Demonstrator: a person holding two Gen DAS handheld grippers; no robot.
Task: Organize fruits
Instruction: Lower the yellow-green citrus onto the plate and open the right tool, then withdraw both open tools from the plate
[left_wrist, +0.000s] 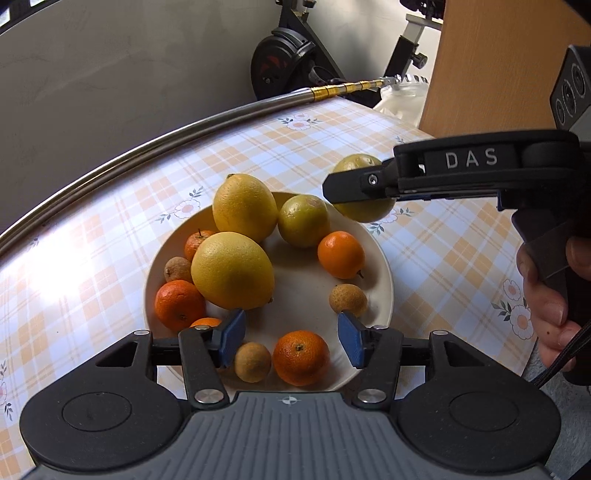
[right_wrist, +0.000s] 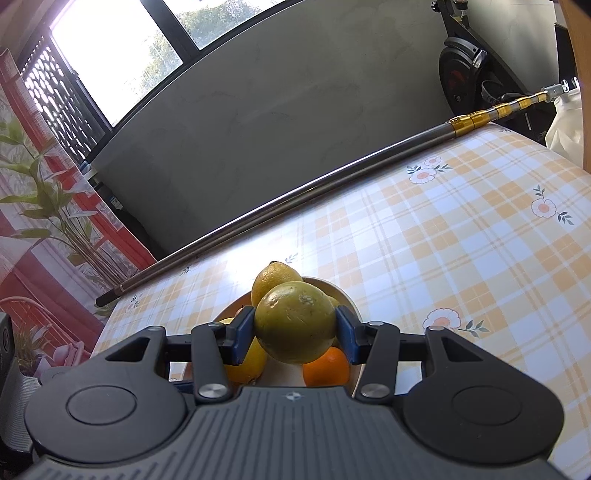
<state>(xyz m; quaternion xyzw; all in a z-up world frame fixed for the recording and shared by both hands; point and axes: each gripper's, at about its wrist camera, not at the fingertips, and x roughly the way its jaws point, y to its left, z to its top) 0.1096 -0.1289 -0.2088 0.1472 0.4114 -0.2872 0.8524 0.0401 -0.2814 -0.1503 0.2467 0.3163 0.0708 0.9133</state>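
Hovering low over the plate (left_wrist: 380, 295), the left gripper (left_wrist: 291, 338) stands with its blue pads parted and nothing between them; a small orange (left_wrist: 301, 357) and a brown longan-like fruit (left_wrist: 253, 361) lie just below the gap, untouched. From the left wrist view the plate holds 2 large lemons (left_wrist: 233, 271), a greenish-yellow round fruit (left_wrist: 303, 220), several small oranges and a few brown fruits. At the upper right, the right gripper (left_wrist: 334, 192) comes in side-on, held by a hand (left_wrist: 546, 295), with another greenish-yellow fruit (left_wrist: 360, 184) carried just beyond the plate's far rim. I judge the step to be loading the plate: the left side looks free, the right one is bringing its fruit over.

From the right wrist view, the right gripper (right_wrist: 295, 334) is clamped on that greenish-yellow fruit (right_wrist: 295, 323), both pads pressed to its sides, above the plate (right_wrist: 349, 301), with a lemon (right_wrist: 275, 282) behind and an orange (right_wrist: 327, 365) below. The next move seems to call for lowering it into the bare patch in the plate's middle and easing the jaws apart gently, since a round fruit can roll off.

Underneath is a table in a yellow-and-white checked cloth (right_wrist: 461, 258) with flower prints. A long metal pole (right_wrist: 332, 177) with gold bands lies along the far edge. Beyond are a grey wall, a bright window (right_wrist: 110, 55) and an exercise bike (right_wrist: 465, 62).
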